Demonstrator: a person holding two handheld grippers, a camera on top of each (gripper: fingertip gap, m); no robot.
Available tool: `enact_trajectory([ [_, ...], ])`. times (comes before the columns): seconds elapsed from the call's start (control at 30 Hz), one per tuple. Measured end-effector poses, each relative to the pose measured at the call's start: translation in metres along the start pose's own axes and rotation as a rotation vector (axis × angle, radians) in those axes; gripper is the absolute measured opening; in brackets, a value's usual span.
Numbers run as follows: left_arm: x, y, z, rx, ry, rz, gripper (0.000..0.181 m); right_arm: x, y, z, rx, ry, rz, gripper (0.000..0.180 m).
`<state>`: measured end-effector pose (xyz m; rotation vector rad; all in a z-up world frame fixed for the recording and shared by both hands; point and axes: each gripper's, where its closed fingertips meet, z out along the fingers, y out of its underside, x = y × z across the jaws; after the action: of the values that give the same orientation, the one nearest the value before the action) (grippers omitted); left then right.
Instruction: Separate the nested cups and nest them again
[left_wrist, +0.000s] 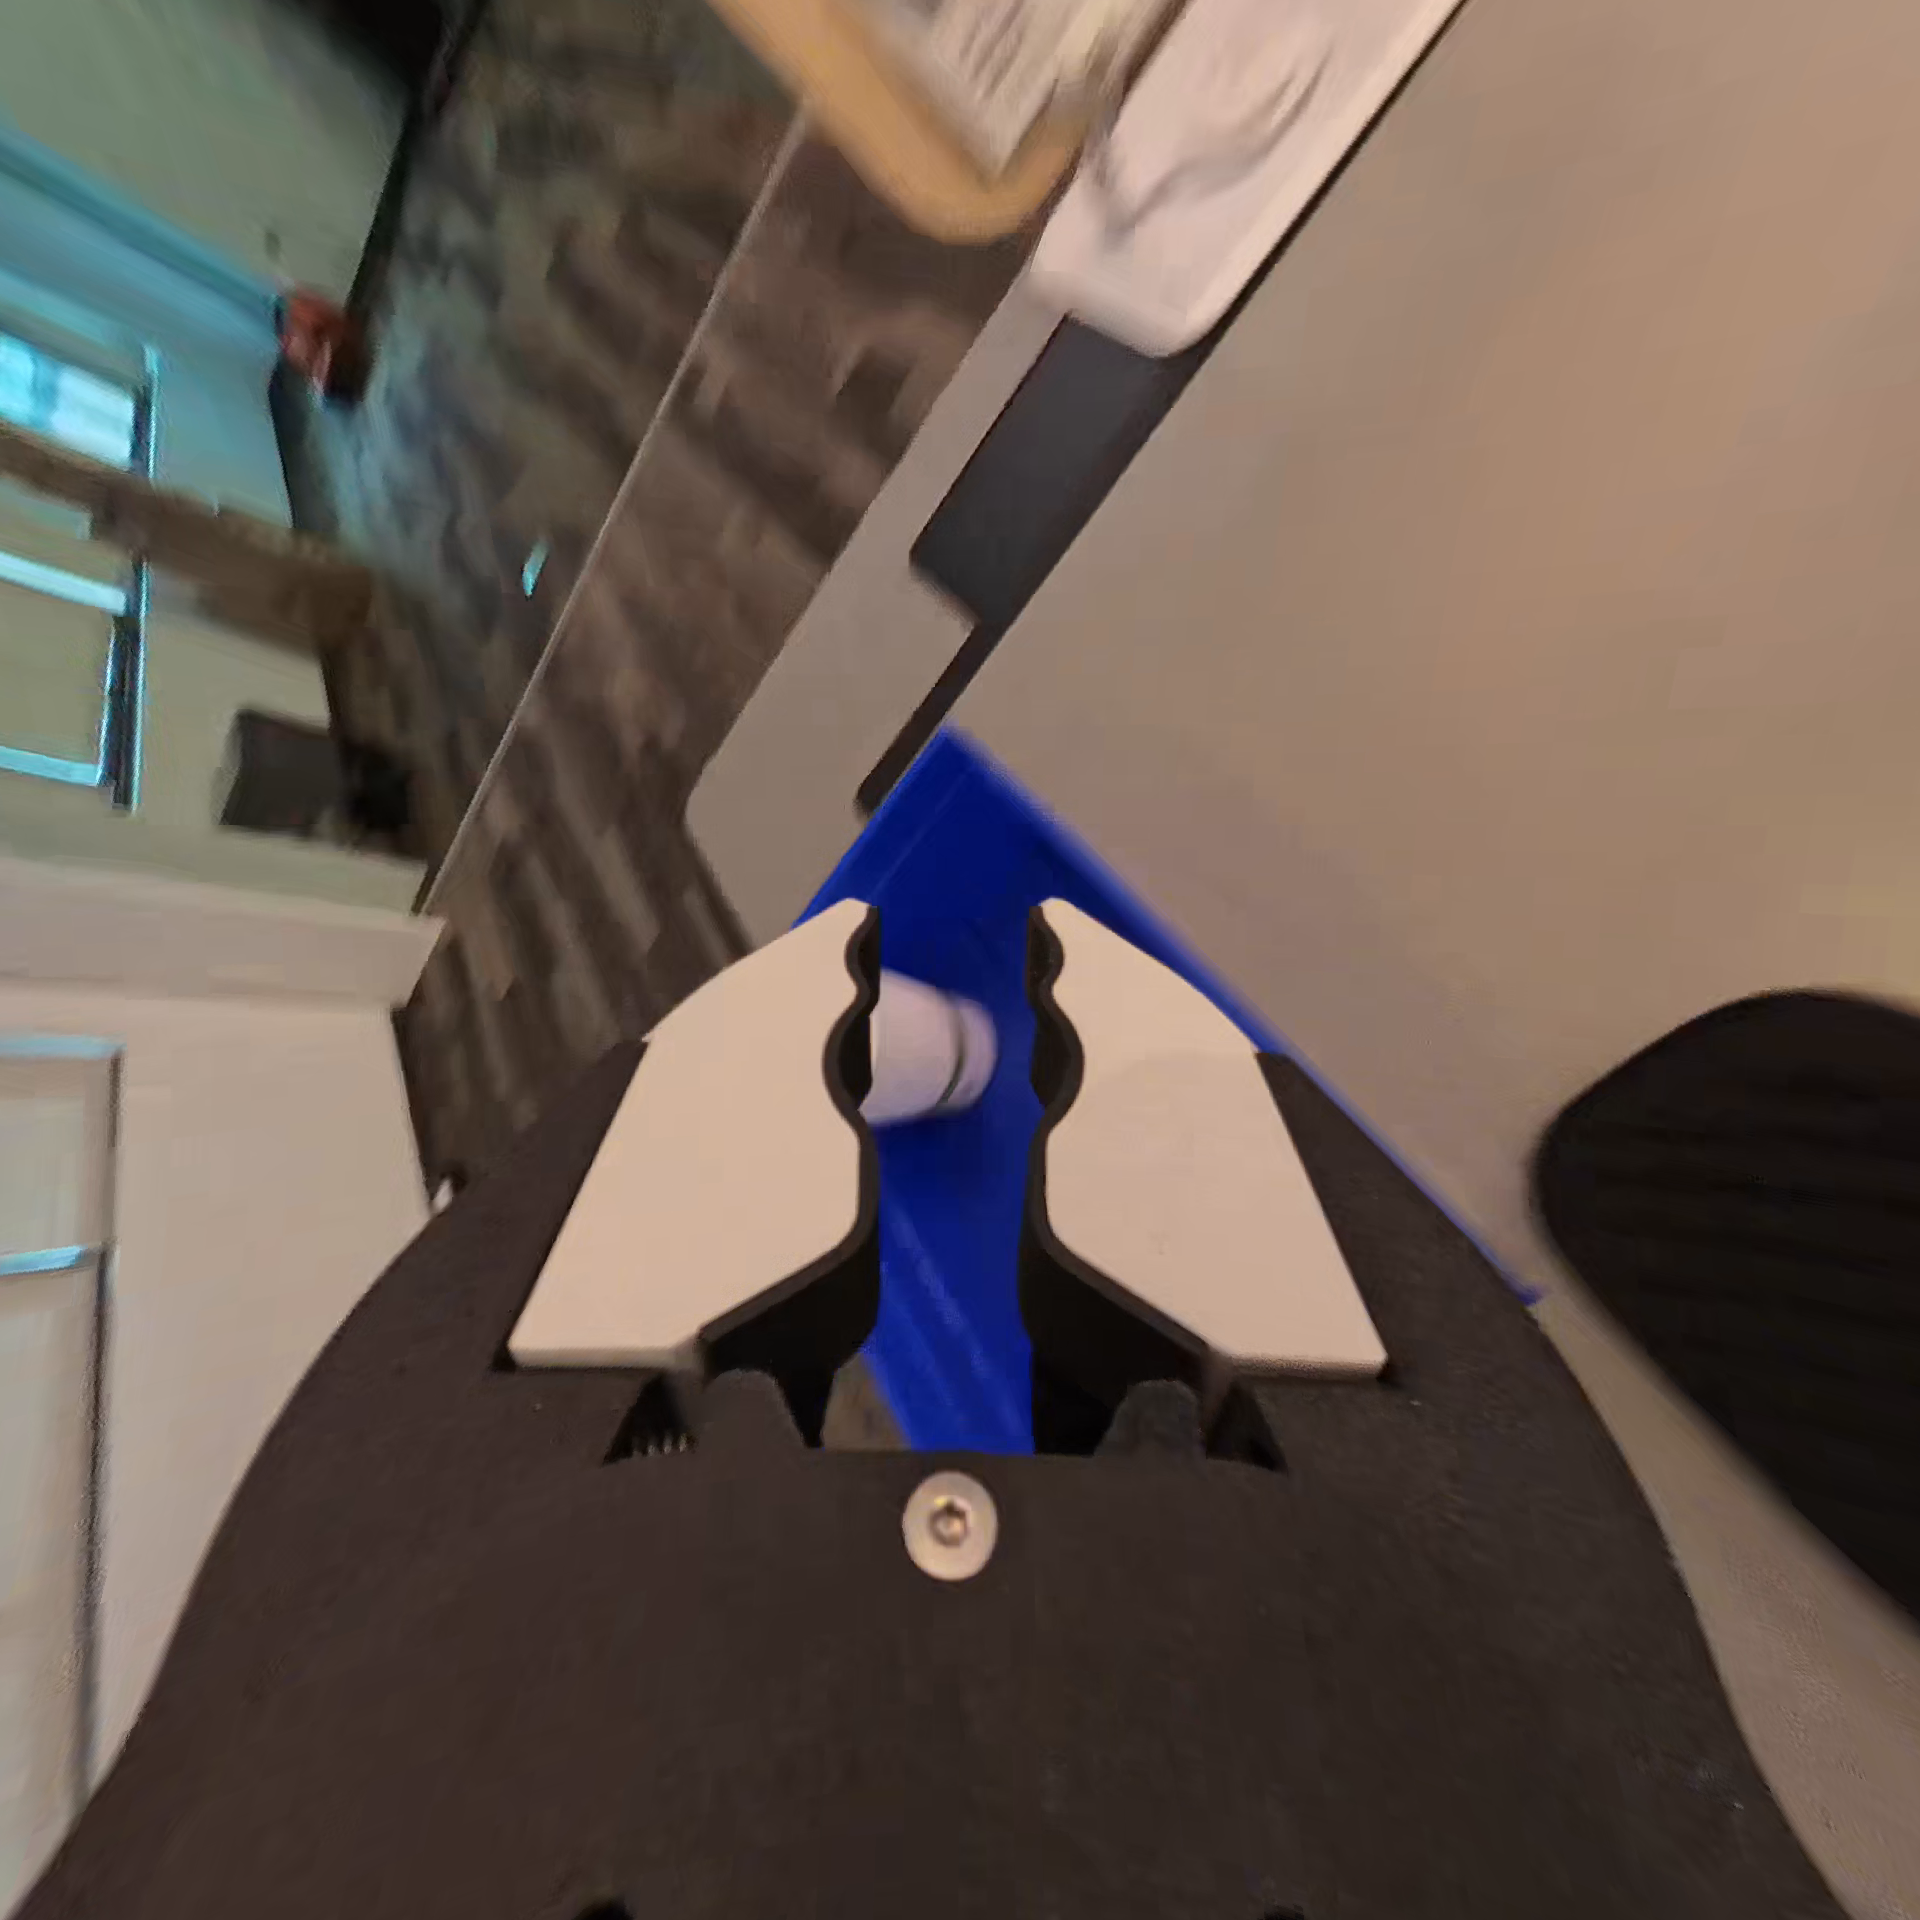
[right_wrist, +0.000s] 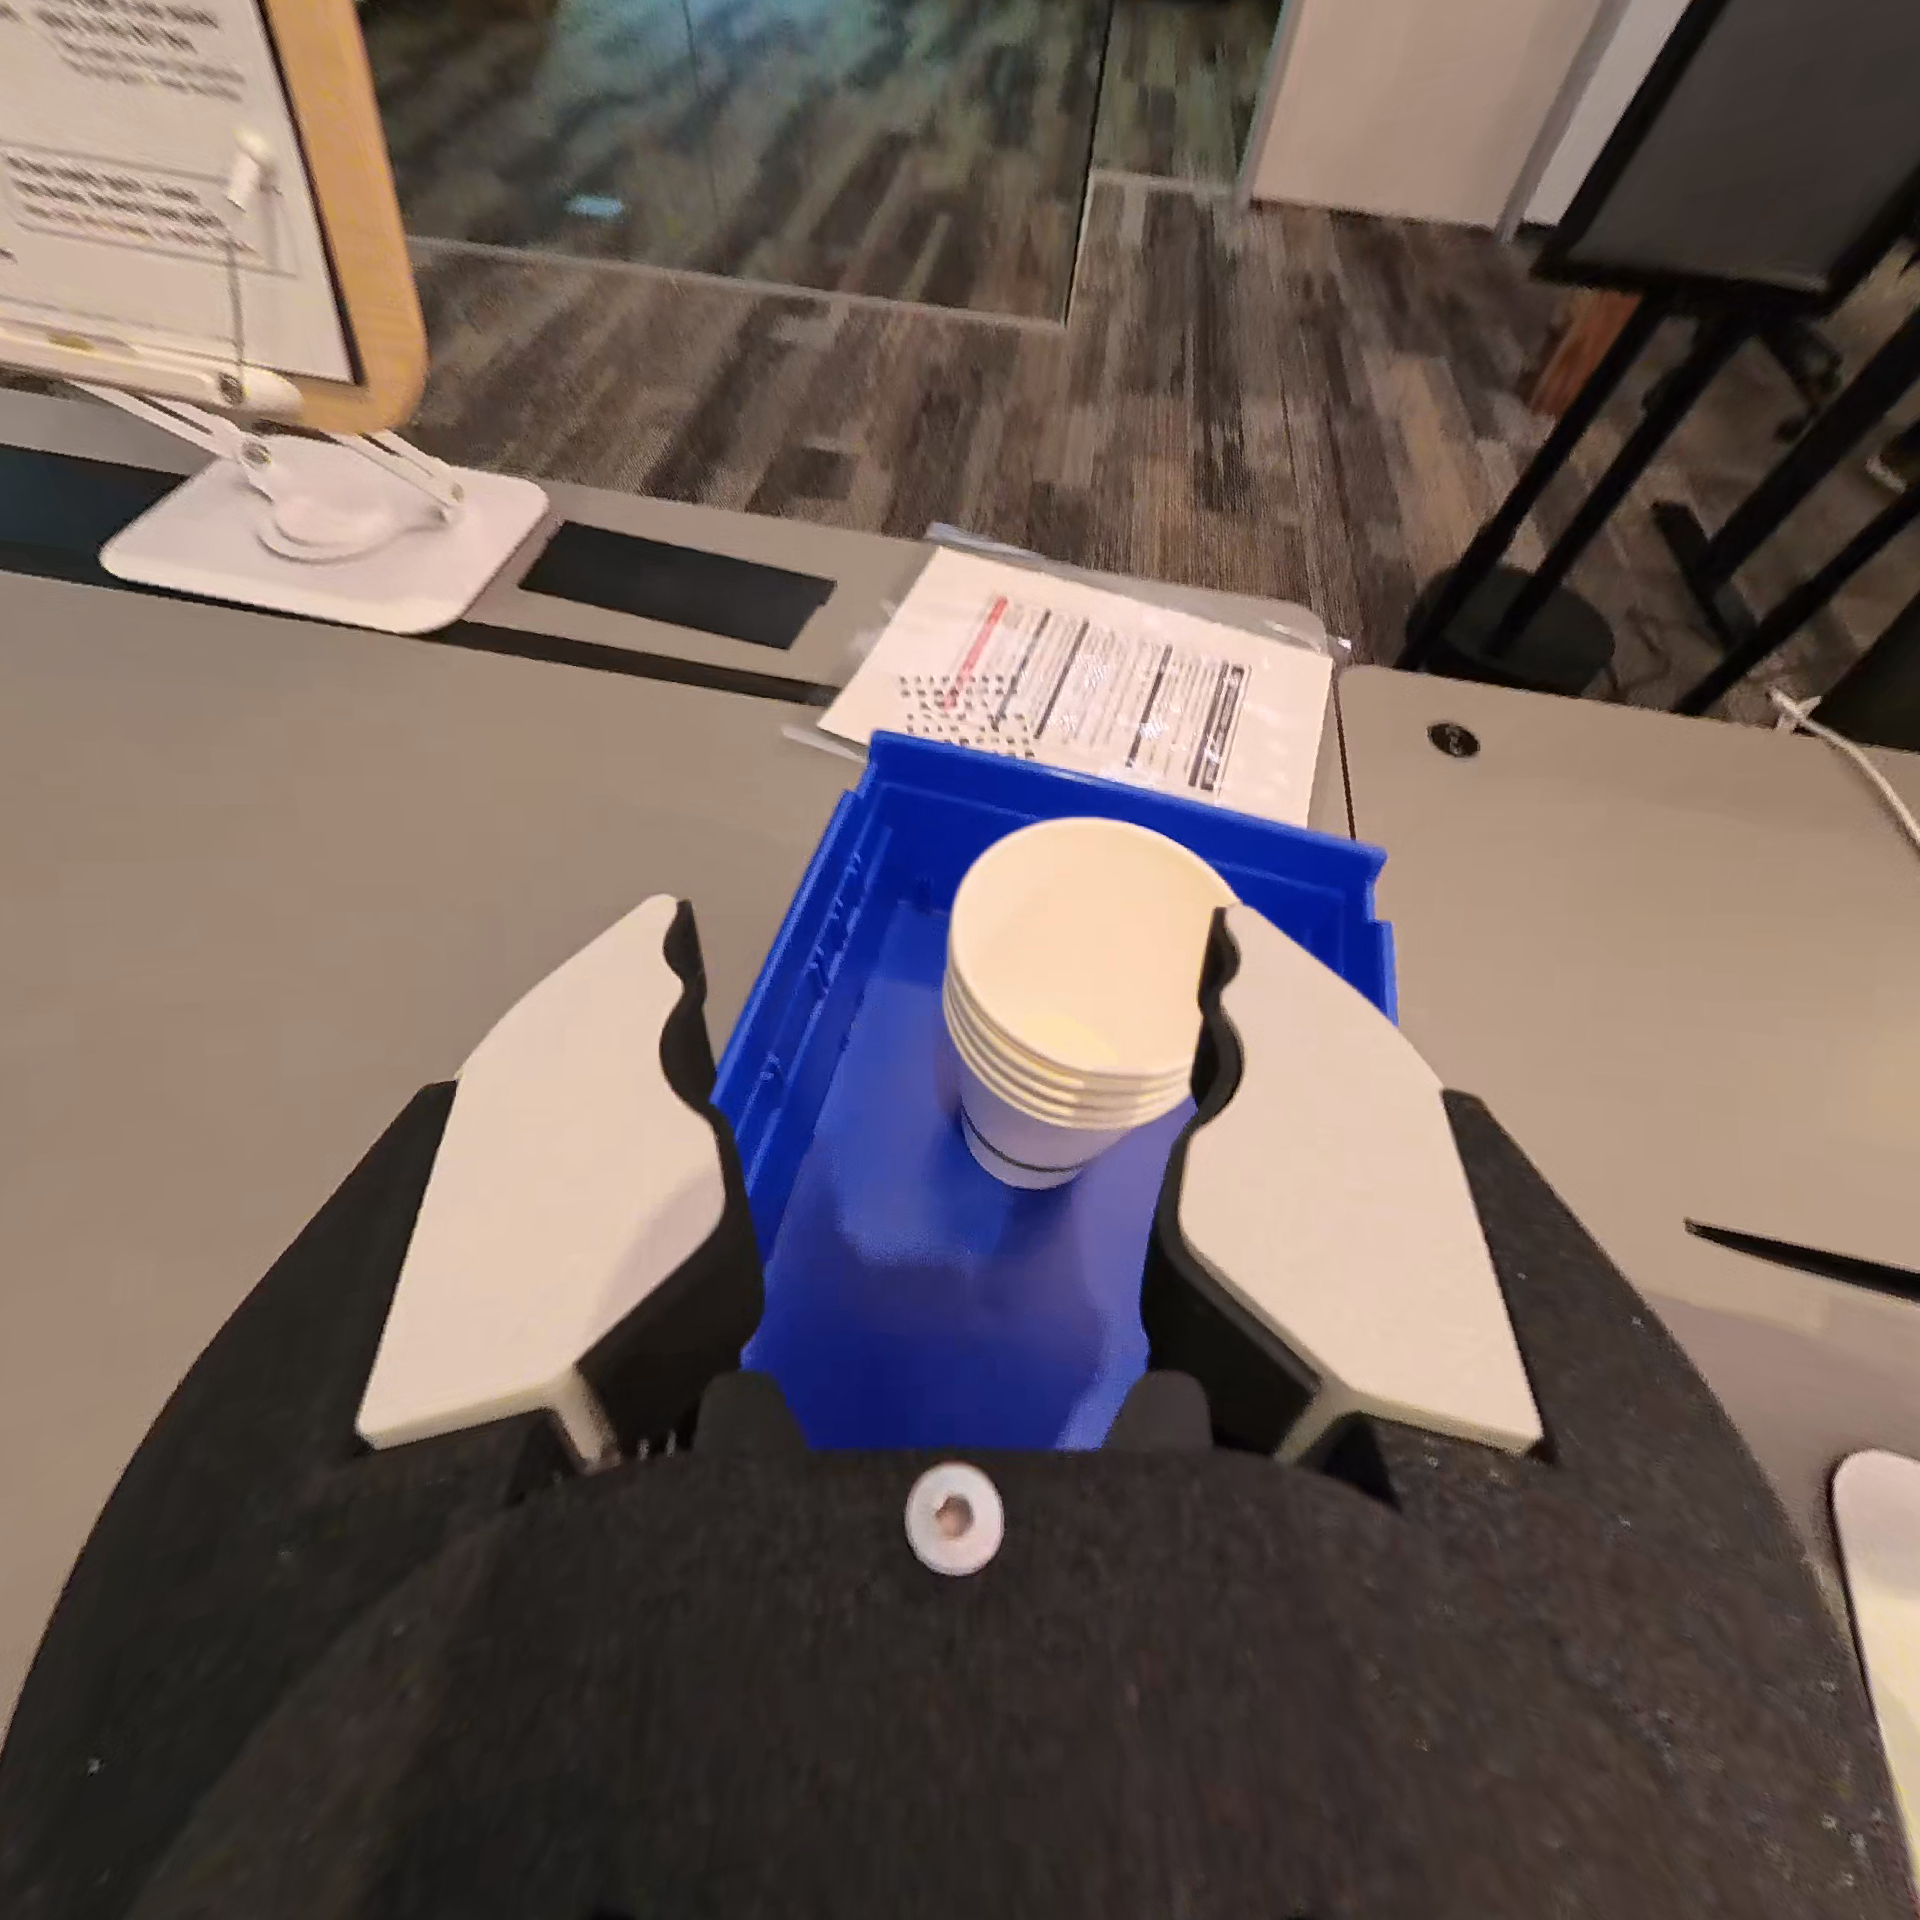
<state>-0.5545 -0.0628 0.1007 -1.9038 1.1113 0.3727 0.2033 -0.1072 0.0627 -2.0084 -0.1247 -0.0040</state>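
The stack of nested white paper cups (right_wrist: 1070, 997) stands upright inside a blue plastic storage bin (right_wrist: 800, 997), toward the bin's far right corner, its rims layered one above another and a dark line ringing the lowest cup near the base. The bin rests on a grey tabletop (right_wrist: 312, 831).

In the right wrist view the right gripper (right_wrist: 951, 956), black with pale grey finger plates, hovers above the bin with its fingers spread wide. The cup stack lies between them, close against the finger at 3 o'clock; whether that finger touches the rims I cannot tell. The finger at 9 o'clock is well apart from the cups, over the bin's left wall.

At 12 o'clock from the bin, a printed sheet in a clear plastic sleeve (right_wrist: 1091, 665) lies flat on the table, just beyond the bin's far wall. At 10 o'clock stands a wood-framed sign on a white hinged stand (right_wrist: 322, 520).

The left wrist view is tilted and blurred. The left gripper (left_wrist: 951, 966) has its fingers parted by a narrow gap, holding nothing. Through that gap shows the blue bin (left_wrist: 956, 862) and, farther off, the side of the white cup stack (left_wrist: 925, 1060), which the fingers do not touch. At 3 o'clock a dark rounded shape (left_wrist: 1745, 1226) enters the picture; it is too blurred to identify.
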Motion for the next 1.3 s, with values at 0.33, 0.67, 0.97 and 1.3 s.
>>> enact_trajectory([
  [0.33, -0.034, 0.132, 0.109, -0.435, 0.048, 0.068, 0.04, -0.016, 0.003, 0.008, -0.029, -0.05, -0.035, 0.09],
  [0.67, -0.034, 0.175, 0.151, -0.616, 0.078, -0.003, 0.04, -0.019, 0.001, 0.011, -0.03, -0.063, -0.049, 0.089],
  [0.97, -0.017, 0.194, 0.162, -0.667, 0.108, 0.001, 0.012, -0.022, 0.005, 0.02, -0.057, -0.076, -0.066, 0.089],
  [1.3, -0.017, 0.164, 0.131, -0.555, 0.142, -0.019, 0.0, -0.019, 0.006, 0.02, -0.043, -0.091, -0.046, 0.087],
])
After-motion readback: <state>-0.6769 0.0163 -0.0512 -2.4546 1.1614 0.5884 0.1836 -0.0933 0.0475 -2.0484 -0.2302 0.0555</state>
